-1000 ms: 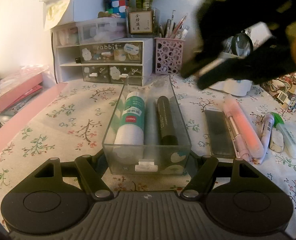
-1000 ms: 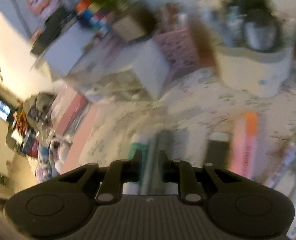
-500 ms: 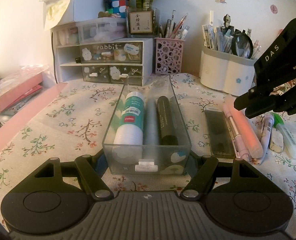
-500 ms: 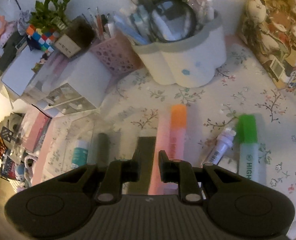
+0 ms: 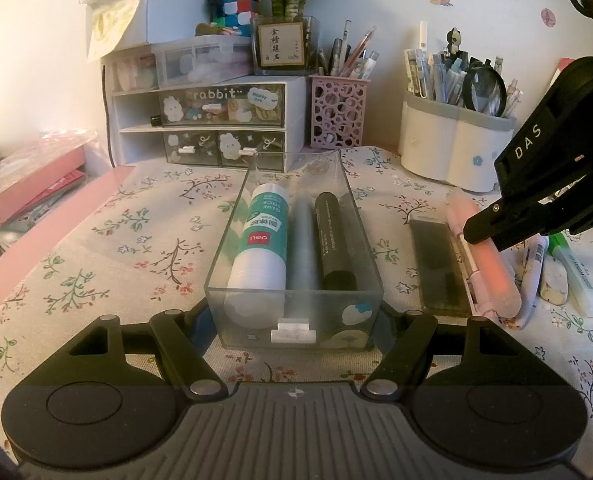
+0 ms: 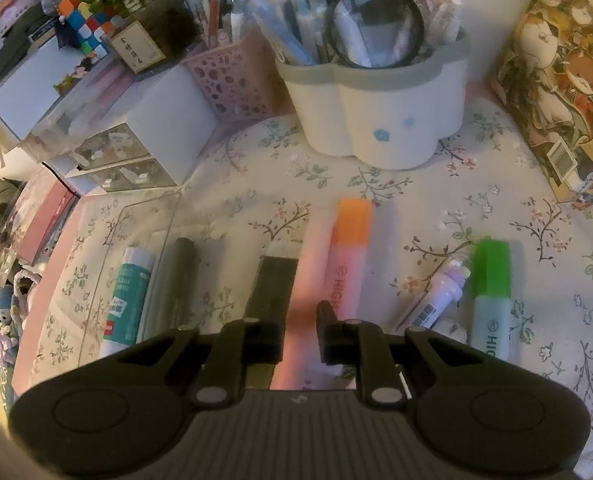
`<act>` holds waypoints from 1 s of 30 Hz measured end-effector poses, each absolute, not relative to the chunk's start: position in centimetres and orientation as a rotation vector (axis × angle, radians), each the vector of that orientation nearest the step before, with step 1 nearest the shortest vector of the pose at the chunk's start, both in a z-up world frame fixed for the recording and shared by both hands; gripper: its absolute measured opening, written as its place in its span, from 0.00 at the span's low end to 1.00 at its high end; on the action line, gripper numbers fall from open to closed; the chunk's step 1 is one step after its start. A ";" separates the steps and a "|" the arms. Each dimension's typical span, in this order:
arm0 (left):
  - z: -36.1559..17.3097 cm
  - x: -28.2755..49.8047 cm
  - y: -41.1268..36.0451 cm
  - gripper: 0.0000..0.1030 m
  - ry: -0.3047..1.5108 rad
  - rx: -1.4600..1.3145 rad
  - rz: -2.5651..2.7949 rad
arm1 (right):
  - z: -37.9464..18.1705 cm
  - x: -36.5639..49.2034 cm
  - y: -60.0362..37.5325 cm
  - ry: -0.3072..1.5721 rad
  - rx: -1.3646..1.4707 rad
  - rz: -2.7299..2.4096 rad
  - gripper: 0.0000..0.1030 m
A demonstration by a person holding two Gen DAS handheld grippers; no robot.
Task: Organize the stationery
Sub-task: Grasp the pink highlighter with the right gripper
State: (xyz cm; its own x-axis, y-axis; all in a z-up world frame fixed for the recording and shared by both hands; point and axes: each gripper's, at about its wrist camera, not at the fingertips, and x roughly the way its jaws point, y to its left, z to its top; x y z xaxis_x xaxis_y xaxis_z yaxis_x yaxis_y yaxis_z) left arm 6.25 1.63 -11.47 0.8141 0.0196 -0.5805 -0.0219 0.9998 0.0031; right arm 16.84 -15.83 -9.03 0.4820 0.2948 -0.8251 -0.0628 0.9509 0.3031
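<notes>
A clear plastic drawer (image 5: 232, 240) lies on the floral cloth and holds a glue stick (image 5: 262, 248), a grey pen (image 5: 302, 256) and a dark marker (image 5: 332, 244). My left gripper (image 5: 294, 320) is shut on the drawer's front end, fingers on either side. Right of the drawer lie a dark flat case (image 5: 436, 260), a pink pen (image 5: 466, 256), an orange-capped pink highlighter (image 6: 346, 252), a purple-capped tube (image 6: 436, 296) and a green highlighter (image 6: 490, 292). My right gripper (image 6: 299, 332) is open and hovers low over the pink pen, between the case and the orange highlighter.
A white flower-shaped pen holder (image 6: 380, 100), a pink perforated cup (image 5: 336, 110) and a white drawer unit (image 5: 216, 120) stand at the back. An illustrated box (image 6: 564, 80) stands at the right. An eraser (image 5: 554, 282) lies beside the green highlighter. Pink folders (image 5: 28, 184) lie at the left.
My right gripper swung from over the drawer to the right and came down over the loose pens, and its jaws opened wider. The left gripper and the drawer stayed still.
</notes>
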 end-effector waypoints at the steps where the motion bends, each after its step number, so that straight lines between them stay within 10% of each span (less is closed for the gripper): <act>1: -11.5 6.2 1.6 0.70 0.619 -0.004 0.023 | -9.0 16.9 -15.8 1.047 0.249 0.222 0.04; 30: -11.5 6.3 1.6 0.70 0.619 -0.004 0.023 | -9.2 16.9 -18.1 1.020 0.475 0.231 0.01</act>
State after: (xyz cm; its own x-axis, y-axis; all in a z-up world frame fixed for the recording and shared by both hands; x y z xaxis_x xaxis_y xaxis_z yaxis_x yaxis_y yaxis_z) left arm 6.25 1.62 -11.46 0.8140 0.0207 -0.5805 -0.0232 0.9997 0.0031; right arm 16.86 -18.11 -9.17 0.5105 0.4005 -0.7610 0.0335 0.8750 0.4830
